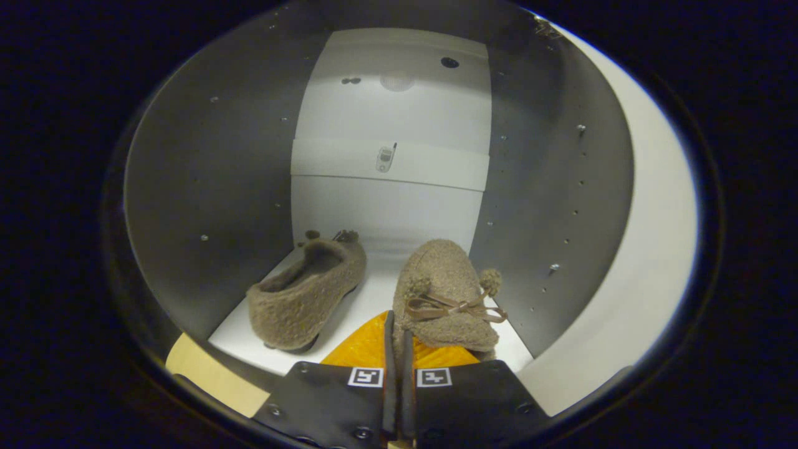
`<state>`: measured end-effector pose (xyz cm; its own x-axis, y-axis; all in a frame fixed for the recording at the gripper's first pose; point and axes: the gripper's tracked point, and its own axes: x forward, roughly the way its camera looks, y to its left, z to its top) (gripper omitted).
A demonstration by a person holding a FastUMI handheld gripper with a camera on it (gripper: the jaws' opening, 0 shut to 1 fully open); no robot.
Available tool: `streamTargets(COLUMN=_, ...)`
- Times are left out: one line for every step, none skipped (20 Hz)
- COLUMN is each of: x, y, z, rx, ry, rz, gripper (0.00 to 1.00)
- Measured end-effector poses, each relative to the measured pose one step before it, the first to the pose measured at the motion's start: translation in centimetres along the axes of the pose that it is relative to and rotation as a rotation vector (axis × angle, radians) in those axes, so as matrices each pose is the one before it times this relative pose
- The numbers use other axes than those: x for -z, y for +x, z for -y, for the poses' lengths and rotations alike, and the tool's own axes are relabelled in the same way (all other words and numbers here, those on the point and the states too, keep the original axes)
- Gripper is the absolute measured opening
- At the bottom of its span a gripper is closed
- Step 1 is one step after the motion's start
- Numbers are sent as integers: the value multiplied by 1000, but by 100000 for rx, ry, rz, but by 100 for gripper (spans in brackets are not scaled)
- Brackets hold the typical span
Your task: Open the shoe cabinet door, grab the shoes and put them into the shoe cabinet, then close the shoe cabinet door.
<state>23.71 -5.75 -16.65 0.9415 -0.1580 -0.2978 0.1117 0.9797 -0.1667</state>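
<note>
Tongs (399,324) clenched tight, both fingers (389,349) pressed flat together with nothing seen between them. Pointing straight into the shoe cabinet (206,187), door already open, inside walls all around. Two fuzzy brown shoes on the white shelf (237,330) inside. Left shoe (305,293) a bit further back, heel end facing the tongs, sitting apart from the other. Right shoe (446,293) just ahead of the tongs and touching the right side of the fingertips, toe end and little bow (455,307) with pom-poms facing out. Probably placed side by side like that to fit neatly as a pair. Right shoe so near the tongs, so likely just set down or nudged deeper. Not held now, resting on its own. Both shoes inside already, so most likely next: pulling back out and shutting the door. Careful not to drag the right shoe out by the bow.
</note>
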Motion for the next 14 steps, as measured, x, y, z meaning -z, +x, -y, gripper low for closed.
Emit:
streamTargets(x=-122, y=1234, z=-164, rx=57, ry=-678, rz=-451, gripper=5)
streamTargets(x=-101, y=803, z=-234, rx=-564, ry=-322, rz=-308, gripper=5)
streamTargets(x=-392, y=773, z=166, rx=1000, ry=-313, rz=1050, gripper=6)
streamTargets(x=-633, y=645, z=-89, rx=-647, ry=769, rz=2441, gripper=6)
streamTargets(x=-285, y=732, z=-105, rx=-612, ry=1531, rz=1218, gripper=6)
streamTargets(x=-119, y=608, z=161, rx=244, ry=812, rz=-525, gripper=6)
streamTargets(x=-45, y=428, z=174, rx=167, ry=459, rz=-399, gripper=6)
streamTargets(x=-177, y=753, z=9, rx=-503, ry=526, rz=-365, gripper=6)
streamTargets(x=-37, y=637, z=17, rx=-322, ry=331, rz=-1000, gripper=7)
streamTargets(x=4, y=515, z=-5, rx=-454, ry=66, rz=-1066, gripper=7)
streamTargets(x=87, y=449, z=97, rx=-130, ry=-262, rz=-1143, gripper=7)
streamTargets(x=-62, y=457, z=54, rx=-168, ry=-126, rz=-939, gripper=7)
streamTargets(x=147, y=499, z=44, rx=-131, ry=-47, rz=-1423, gripper=8)
streamTargets(x=58, y=389, z=150, rx=94, ry=5, rz=-1360, gripper=8)
